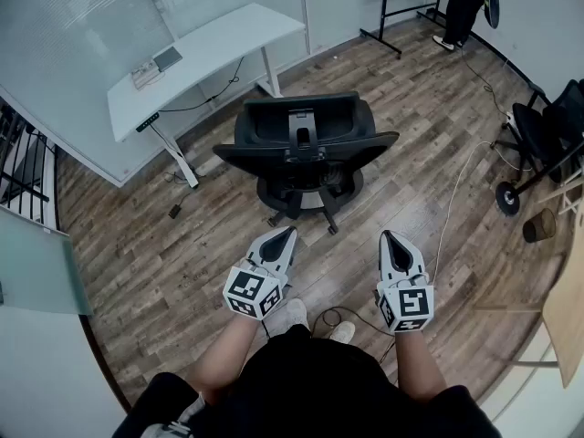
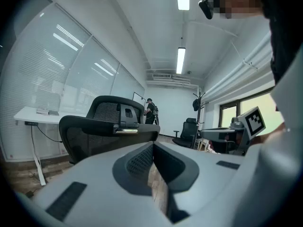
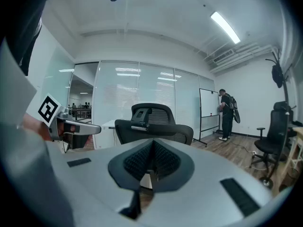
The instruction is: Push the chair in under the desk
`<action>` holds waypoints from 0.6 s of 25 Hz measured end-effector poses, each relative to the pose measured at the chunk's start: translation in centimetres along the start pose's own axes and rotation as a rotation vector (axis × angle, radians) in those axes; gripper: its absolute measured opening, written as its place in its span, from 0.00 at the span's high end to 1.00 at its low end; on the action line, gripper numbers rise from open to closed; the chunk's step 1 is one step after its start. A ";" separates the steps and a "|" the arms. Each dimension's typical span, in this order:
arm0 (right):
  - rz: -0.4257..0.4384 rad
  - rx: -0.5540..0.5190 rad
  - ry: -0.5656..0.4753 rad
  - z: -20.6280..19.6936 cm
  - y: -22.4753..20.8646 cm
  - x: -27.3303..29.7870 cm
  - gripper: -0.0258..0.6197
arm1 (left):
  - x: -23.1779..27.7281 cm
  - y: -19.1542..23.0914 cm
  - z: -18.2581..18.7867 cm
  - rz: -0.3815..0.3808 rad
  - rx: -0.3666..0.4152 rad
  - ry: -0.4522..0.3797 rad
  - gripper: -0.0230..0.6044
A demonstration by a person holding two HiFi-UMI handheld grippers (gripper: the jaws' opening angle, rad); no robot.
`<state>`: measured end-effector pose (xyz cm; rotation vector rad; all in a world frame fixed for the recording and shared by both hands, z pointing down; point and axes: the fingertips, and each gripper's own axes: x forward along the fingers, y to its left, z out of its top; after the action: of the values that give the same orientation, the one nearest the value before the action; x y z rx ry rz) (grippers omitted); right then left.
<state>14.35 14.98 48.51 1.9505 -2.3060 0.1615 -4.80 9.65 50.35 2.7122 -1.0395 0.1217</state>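
Observation:
A black mesh office chair (image 1: 304, 144) stands on the wood floor, its back toward me, a short way out from the white desk (image 1: 203, 53) by the glass wall. My left gripper (image 1: 282, 237) and right gripper (image 1: 391, 241) hang side by side in front of me, both shut and holding nothing, a little short of the chair's back. In the left gripper view the chair (image 2: 106, 124) fills the middle left behind the shut jaws. From the right gripper the chair (image 3: 152, 123) shows straight ahead, with the left gripper (image 3: 75, 127) off to the left.
A second black chair (image 1: 547, 130) and a round stand base (image 1: 507, 197) sit at the right, with a white cable (image 1: 453, 199) trailing across the floor. A person (image 1: 461, 7) stands at the far end near a whiteboard frame. A glass partition runs behind the desk.

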 end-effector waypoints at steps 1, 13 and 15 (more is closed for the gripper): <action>0.002 0.000 0.002 -0.1 0.2 -0.1 0.96 | -0.2 0.0 0.0 0.001 0.002 0.001 0.94; 0.011 -0.018 0.017 -0.6 1.4 -0.2 0.95 | -1.1 -0.5 -0.3 -0.005 0.073 0.022 0.94; 0.016 -0.009 0.008 -0.5 1.5 -0.2 0.95 | -1.1 -0.4 -0.4 -0.008 0.071 0.023 0.94</action>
<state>12.87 15.48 49.01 1.9241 -2.3145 0.1595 -5.33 10.73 50.46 2.7707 -1.0372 0.1912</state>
